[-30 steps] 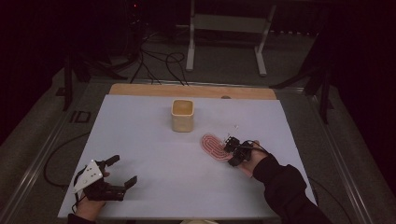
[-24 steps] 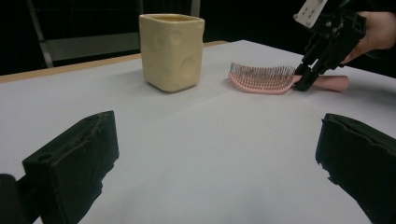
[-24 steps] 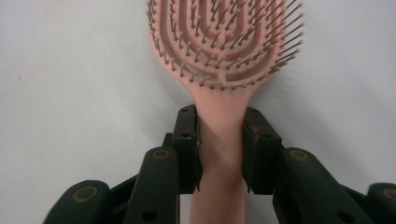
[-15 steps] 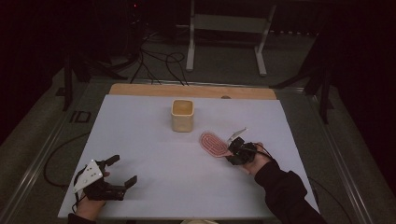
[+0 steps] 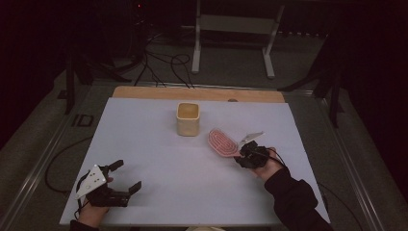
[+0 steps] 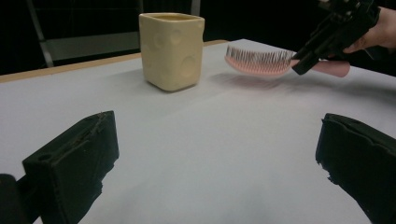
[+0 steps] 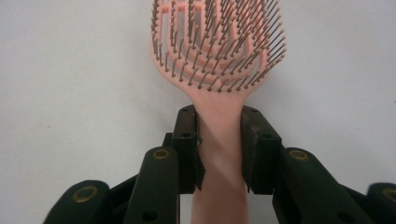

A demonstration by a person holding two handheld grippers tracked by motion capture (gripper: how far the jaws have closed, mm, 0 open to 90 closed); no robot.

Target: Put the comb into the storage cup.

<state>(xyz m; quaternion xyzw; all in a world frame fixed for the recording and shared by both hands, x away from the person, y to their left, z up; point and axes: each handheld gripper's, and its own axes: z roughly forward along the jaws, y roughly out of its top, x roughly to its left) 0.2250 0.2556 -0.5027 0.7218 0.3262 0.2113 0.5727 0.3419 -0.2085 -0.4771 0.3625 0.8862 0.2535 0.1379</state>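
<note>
Your right gripper (image 7: 218, 140) is clamped on the neck of the pink hairbrush (image 7: 217, 60), both pads pressed flat against the handle w/ no gap, jaws only a little way apart. In the right gripper view the bristles face the camera; the head's far end is cut off by the top edge and the handle's butt runs out under the frame bottom. In the left gripper view the same brush (image 6: 261, 60) hangs clear of the white table (image 6: 196, 140), bristles up, shadow beneath it; its handle end pokes out past your right hand, which is cropped at the top right corner.

Ahead of the brush tip and a bit to its left in the high view, near but not touching, stands the cream cup (image 5: 188, 119). From the left gripper view the cup (image 6: 172, 49) has round dimples on its walls; its inside can't be seen from there.

Your left gripper (image 5: 122, 175) sits well apart from all that, near the table's near edge, jaws spread wide w/ nothing between them. In its own view both jaws are cropped by the bottom and side edges.

Room beyond the table is very dark: a pale frame's legs (image 5: 196, 48) and floor cables (image 5: 163, 62) are about all you can make out. No labels or writing legible on anything.
</note>
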